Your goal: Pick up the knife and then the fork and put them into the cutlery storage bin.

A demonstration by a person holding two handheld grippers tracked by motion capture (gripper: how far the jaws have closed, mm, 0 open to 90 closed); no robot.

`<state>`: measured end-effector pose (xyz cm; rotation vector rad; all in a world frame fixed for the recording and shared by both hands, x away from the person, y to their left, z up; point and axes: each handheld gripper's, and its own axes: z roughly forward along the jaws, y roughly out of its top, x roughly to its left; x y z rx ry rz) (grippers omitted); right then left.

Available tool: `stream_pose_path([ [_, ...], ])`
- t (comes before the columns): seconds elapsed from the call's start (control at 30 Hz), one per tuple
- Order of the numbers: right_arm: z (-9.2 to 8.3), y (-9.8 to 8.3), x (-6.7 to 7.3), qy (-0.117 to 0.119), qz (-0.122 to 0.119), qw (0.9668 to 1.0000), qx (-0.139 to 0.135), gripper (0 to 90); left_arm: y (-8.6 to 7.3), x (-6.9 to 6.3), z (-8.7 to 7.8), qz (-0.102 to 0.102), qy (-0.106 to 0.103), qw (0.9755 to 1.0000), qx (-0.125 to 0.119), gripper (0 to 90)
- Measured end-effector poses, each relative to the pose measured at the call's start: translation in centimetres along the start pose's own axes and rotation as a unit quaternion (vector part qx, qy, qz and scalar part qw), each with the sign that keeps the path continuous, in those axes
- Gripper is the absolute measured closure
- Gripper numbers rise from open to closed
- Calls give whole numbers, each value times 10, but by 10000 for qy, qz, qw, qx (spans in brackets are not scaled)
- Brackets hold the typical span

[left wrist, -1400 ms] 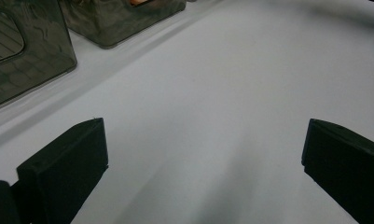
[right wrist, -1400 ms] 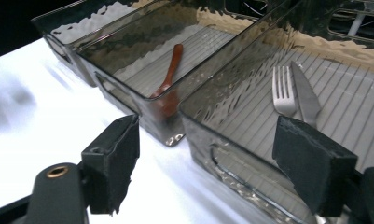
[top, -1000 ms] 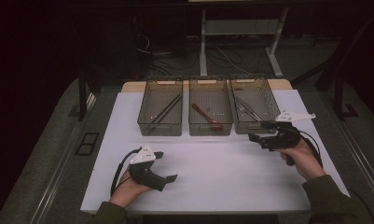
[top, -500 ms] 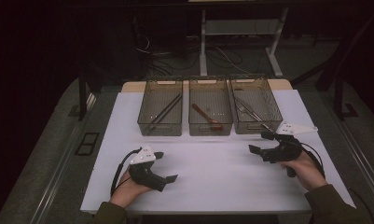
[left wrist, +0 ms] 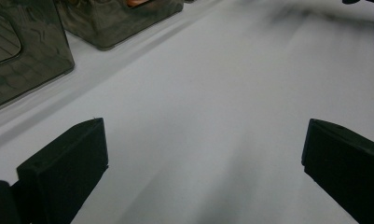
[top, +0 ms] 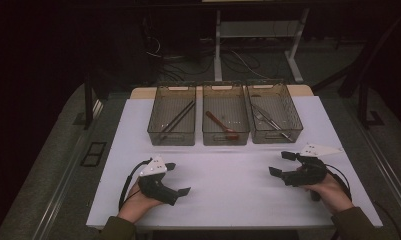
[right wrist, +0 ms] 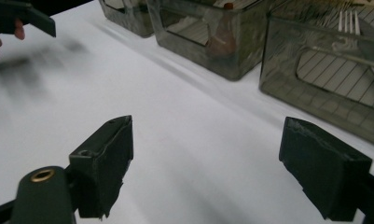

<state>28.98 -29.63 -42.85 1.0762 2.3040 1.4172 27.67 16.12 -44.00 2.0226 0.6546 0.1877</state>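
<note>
My left gripper (top: pixel 179 178) rests low over the white table sheet (top: pixel 228 187) at the front left, open, with nothing between its jaws. In the left gripper view its jaws (left wrist: pixel 203 163) stand wide apart over bare white surface. My right gripper (top: pixel 278 163) hovers at the front right, a little in front of the right-hand bin (top: pixel 277 136), pointing left. It is open and empty too. The right gripper view looks past the right gripper (right wrist: pixel 205 168) at the middle bin (right wrist: pixel 208 51) and the right-hand bin (right wrist: pixel 324 93).
Three smoky clear bins stand in a row at the back of the sheet. The left bin (top: pixel 171 137) holds dark chopsticks (top: pixel 177 119), the middle bin (top: pixel 225 136) a wooden spoon (top: pixel 219 122), the right-hand one metal cutlery (top: pixel 268 120). Dark floor, table legs and cables lie beyond.
My right hand has drawn back from the right-hand bin towards the front edge and sunk a little, its jaws still open. The left hand has stayed put.
</note>
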Motion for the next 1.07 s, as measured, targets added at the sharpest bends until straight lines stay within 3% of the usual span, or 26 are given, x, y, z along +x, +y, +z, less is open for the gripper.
stream_pose_path([
  [0.53,-11,-22,12,41,0,10000,61,168,0,-1,1,23,-15,10000,38,0],
  [1.07,-6,-25,21,146,-191,9996,158,151,0,-1,1,55,-14,10000,57,0],
])
